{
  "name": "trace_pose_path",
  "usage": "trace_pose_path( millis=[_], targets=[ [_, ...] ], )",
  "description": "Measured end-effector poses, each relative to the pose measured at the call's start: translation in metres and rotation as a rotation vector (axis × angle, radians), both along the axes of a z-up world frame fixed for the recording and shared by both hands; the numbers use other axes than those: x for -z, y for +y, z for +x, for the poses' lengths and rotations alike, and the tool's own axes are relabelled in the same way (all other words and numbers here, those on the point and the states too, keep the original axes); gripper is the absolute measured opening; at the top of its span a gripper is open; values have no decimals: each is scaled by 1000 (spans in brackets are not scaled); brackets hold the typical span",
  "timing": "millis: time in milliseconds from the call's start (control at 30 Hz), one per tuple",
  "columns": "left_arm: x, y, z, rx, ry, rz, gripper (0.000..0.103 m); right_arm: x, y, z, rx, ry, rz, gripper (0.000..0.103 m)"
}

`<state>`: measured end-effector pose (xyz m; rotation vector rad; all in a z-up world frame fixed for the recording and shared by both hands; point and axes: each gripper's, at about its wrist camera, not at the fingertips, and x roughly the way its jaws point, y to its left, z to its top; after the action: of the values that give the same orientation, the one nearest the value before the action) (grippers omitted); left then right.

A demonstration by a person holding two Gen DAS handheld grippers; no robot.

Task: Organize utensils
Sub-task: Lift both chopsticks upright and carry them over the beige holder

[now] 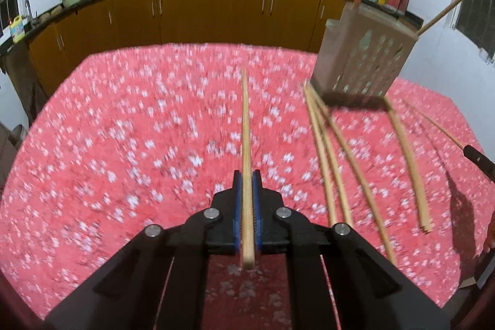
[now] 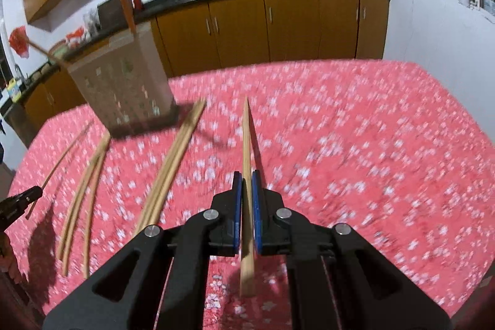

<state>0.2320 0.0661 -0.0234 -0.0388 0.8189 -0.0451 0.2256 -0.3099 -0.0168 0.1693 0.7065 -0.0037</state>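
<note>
My left gripper [image 1: 247,178] is shut on a wooden chopstick [image 1: 246,126] that points forward above the red flowered tablecloth [image 1: 123,144]. My right gripper [image 2: 246,178] is shut on another wooden chopstick [image 2: 246,138], also held above the cloth. A beige perforated utensil holder [image 1: 362,57] stands on the table with a long orange handle and one chopstick in it; it also shows in the right wrist view [image 2: 123,82]. Several loose chopsticks [image 1: 334,150] lie on the cloth in front of the holder, also seen in the right wrist view [image 2: 167,169].
Brown kitchen cabinets [image 1: 216,11] and a black counter with woks run behind the table. The tip of the right gripper shows at the right edge of the left wrist view [image 1: 479,160]; the left gripper's tip shows at the left edge of the right wrist view [image 2: 18,200].
</note>
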Motion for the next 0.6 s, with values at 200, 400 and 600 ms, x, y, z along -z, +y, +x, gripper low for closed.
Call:
trace_pose_path(
  millis=[200,400,600],
  targets=[
    [-45,5,-9,2,-107,-26,8,-36,-12,-7,25,-111,16,7],
    [-90,10,-16,-11,-230,-85,8,-59,-13,-10,35,-185,20,7],
    [-122,9,-18,-5,-315,-93,8,-71,-11,-11,28,-220,10,7]
  ],
)
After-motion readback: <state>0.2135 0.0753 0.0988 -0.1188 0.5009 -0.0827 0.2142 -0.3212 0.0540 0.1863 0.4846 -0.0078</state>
